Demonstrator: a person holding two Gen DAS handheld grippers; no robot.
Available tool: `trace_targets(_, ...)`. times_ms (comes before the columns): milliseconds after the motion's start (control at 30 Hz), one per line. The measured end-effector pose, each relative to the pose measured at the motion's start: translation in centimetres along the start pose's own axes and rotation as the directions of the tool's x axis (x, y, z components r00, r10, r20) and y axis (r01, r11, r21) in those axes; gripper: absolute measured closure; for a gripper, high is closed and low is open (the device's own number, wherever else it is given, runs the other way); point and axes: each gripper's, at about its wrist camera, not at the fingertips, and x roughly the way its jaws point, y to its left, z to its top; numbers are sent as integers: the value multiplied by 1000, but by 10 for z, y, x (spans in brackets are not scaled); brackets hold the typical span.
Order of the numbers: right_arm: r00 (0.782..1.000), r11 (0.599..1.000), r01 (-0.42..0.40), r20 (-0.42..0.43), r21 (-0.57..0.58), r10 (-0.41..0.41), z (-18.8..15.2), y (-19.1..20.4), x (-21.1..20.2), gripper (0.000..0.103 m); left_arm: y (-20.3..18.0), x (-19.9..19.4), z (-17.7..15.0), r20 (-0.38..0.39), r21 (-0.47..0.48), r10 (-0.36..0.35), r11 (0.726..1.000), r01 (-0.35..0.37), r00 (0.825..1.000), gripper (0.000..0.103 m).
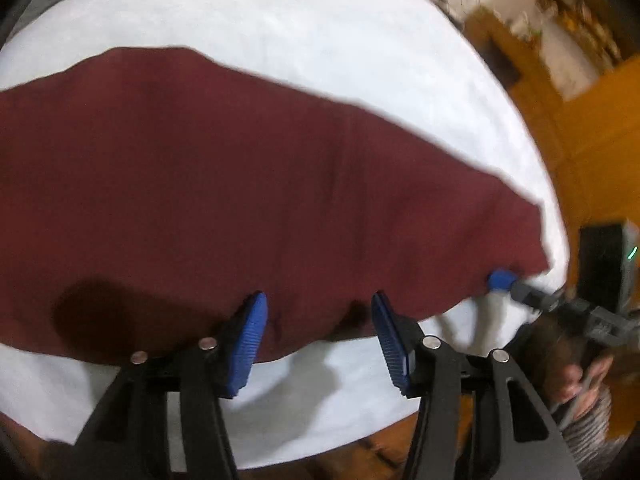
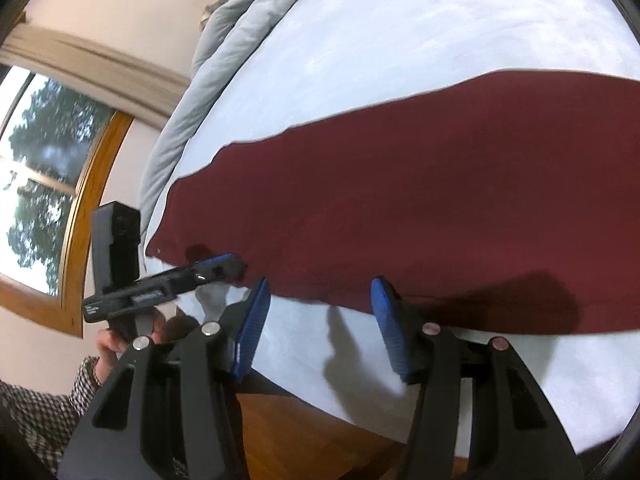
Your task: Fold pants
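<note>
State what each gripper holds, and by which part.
Nothing. The left gripper and right gripper stand open at the near edge of the pants.

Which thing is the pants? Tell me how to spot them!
Find the big white bed. A long, flat strip of dark red cloth lies across it: those are the pants. Nothing else on the white sheet is red; the rumpled blanket at the bed's edge is grey.

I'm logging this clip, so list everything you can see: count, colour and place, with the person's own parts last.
pants: one, maroon, flat on the sheet
sheet: one, white, covering the bed
duvet: one, grey, bunched along the bed's far side
window: one, wood-framed, on the wall
floor: wooden, beside the bed
left gripper: black with blue pads, open, at the pants' near edge
right gripper: same, open, at the near edge
sleeve: checked
</note>
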Motion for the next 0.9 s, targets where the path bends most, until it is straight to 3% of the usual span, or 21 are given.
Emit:
trace_targets(100, 998, 999, 18, 53, 52, -21, 0, -15, -33, 46, -21, -5, 4, 39, 55, 11, 998, -13, 999, 39)
trace_targets(200, 995, 983, 45, 79, 178, -60, -8, -52, -70, 38, -43, -2, 9, 63, 105, -2, 994, -4, 998, 32)
trace_targets(367, 987, 907, 37, 129, 419, -100, -31, -135, -122, 30, -68, 20, 20, 83, 116, -21, 993, 11, 996, 15)
trace_targets(400, 985, 895, 20, 147, 445, -95, -34, -148, -128, 30, -61, 18, 7, 82, 115, -22, 993, 12, 996, 14)
trace_targets(567, 980, 853, -75, 196, 516, -32, -35, -195, -128, 31, -63, 43, 3, 49, 92, 8, 996, -13, 999, 12)
trace_targets(700, 972, 843, -108, 234, 526, -22, -27, -207, -127, 31, -69, 52, 2, 39, 103, 38, 994, -42, 999, 6)
trace_targets(733, 970, 840, -110, 240, 531, -24, -27, -207, -125, 34, -71, 54, 1, 40, 109, 43, 993, -47, 998, 6)
trace_targets(800, 966, 851, -83, 252, 518, -60, -25, -207, -133, 59, -73, 54, 1, 39, 116, 62, 991, -67, 997, 6)
trace_targets(833, 964, 865, -60, 255, 497, -79, -22, -202, -133, 82, -75, 54, 1, 39, 115, 69, 991, -73, 997, 6)
trace_targets(900, 955, 893, -76, 291, 444, -64, -16, -192, -141, 88, -77, 49, 2, 58, 112, 61, 991, -67, 996, 7)
